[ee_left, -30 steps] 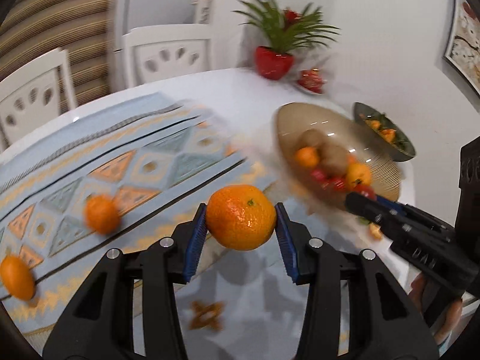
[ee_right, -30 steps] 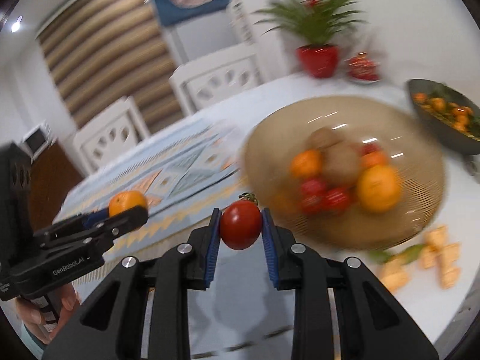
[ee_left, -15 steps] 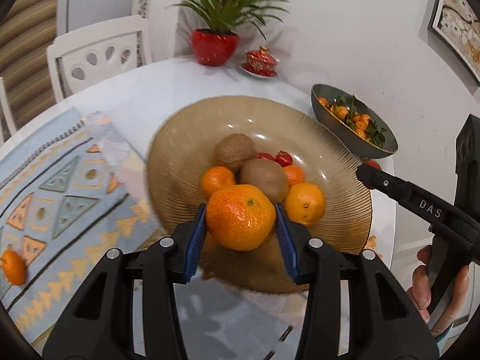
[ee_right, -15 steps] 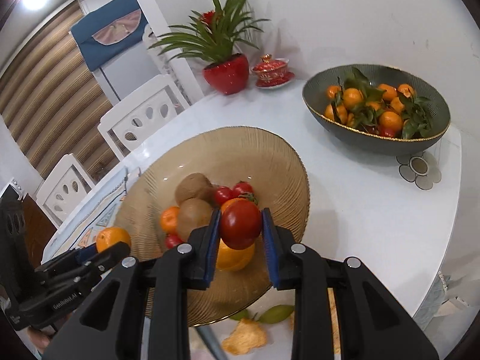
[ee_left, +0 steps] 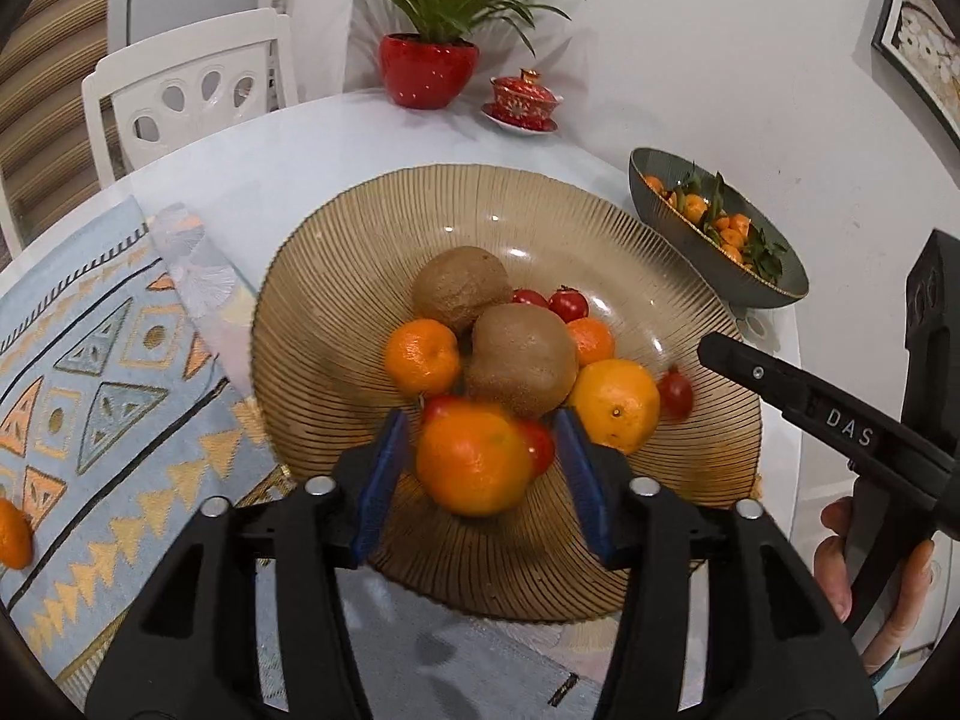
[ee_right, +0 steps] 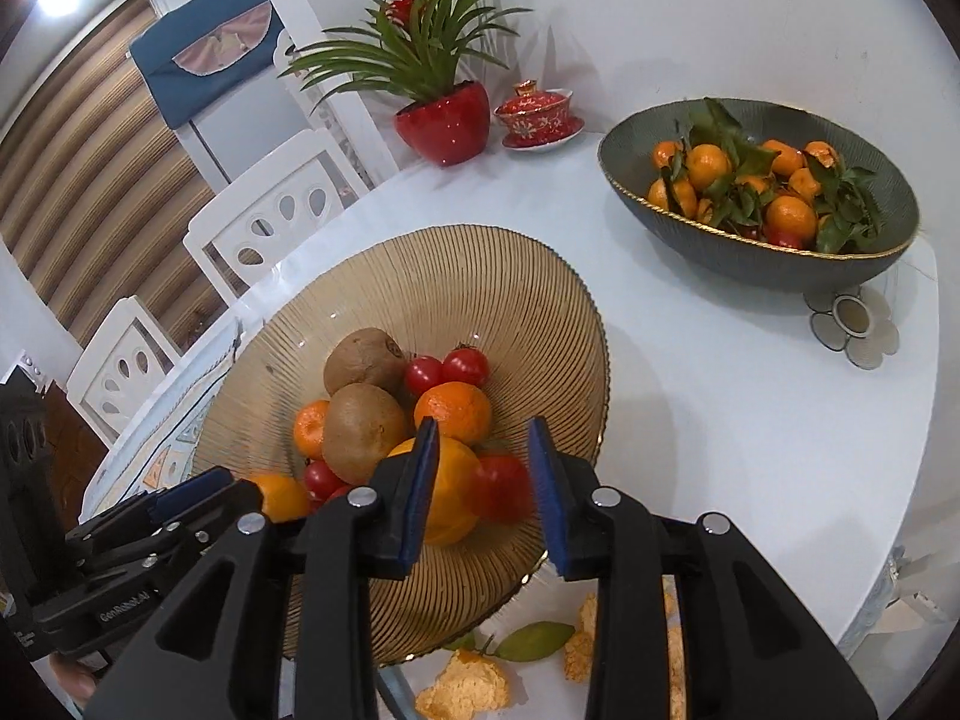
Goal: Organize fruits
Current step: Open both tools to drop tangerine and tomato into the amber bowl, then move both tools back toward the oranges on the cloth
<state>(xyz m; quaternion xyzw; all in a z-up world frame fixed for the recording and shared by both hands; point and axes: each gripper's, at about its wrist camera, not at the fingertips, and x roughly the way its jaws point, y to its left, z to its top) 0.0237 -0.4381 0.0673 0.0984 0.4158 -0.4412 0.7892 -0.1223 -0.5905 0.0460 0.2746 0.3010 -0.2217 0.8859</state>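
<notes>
Blue-padded fingers of the left gripper (ee_left: 480,468) stand spread wide, with a blurred orange mandarin (ee_left: 474,463) between them and a gap on either side, so nothing grips it; it sits over the near part of the amber ribbed glass bowl (ee_left: 678,300). The right gripper (ee_right: 483,483) is likewise spread apart, a blurred red tomato (ee_right: 501,487) between its pads and free of both, also above the amber bowl's near side.

Inside that bowl lie two kiwis (ee_left: 521,360), smaller mandarins (ee_left: 423,357), a large orange (ee_left: 613,405) and several small tomatoes (ee_left: 567,303), heaped toward the middle, crowding the space under both grippers. In the left view the right gripper's black finger reaches over the bowl's right rim, with a hand (ee_left: 870,588) on its grip.

Left of the bowl lies a patterned blue-and-gold mat (ee_left: 90,360), with one mandarin (ee_left: 13,534) on its near left edge. Right of the bowl and apart from it stands a dark bowl (ee_right: 762,264) of leafy mandarins. Behind the amber bowl are a red potted plant (ee_left: 427,69) and a red lidded cup (ee_left: 525,99). Orange peel scraps (ee_right: 465,684) lie on the white table (ee_right: 720,420) just in front of the amber bowl.
</notes>
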